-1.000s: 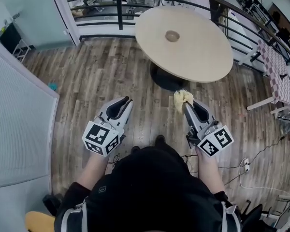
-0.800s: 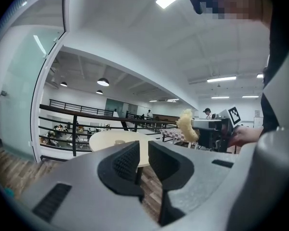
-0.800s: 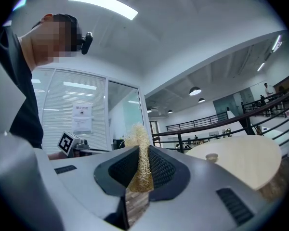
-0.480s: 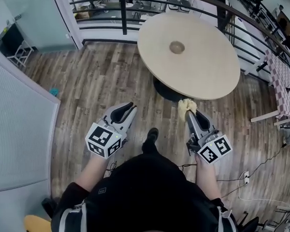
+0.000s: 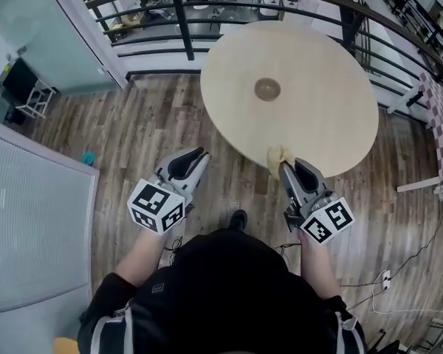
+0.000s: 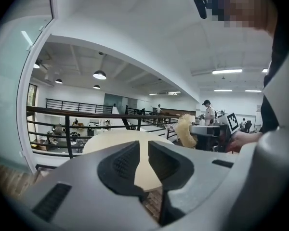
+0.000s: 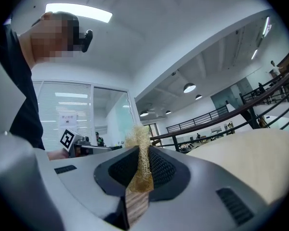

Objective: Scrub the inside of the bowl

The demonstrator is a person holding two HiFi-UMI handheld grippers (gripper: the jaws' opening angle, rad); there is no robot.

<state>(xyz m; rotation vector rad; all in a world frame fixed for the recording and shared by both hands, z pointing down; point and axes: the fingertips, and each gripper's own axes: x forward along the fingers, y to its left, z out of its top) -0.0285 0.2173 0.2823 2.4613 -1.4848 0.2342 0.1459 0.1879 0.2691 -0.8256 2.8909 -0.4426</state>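
Left claw (image 6: 140, 150): slightly parted, empty.
Right claw (image 7: 143, 161): clamped on scrubber (image 7: 140, 137), over counter (image 5: 325, 124) near edge.
Bowl (image 5: 267, 89): counter centre.

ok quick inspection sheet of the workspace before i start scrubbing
surface: round table, pale top, bare apart from the bowl
job's things: bowl at the table's centre; scrubber held over the table's near edge
clutter: nothing seen
grippers: left gripper jaws slightly apart, nothing between them; right gripper shut on the scrubber
cables: power strip with a white cable on the floor at right
surroundings: wood floor; railing behind the table; glass partition at left
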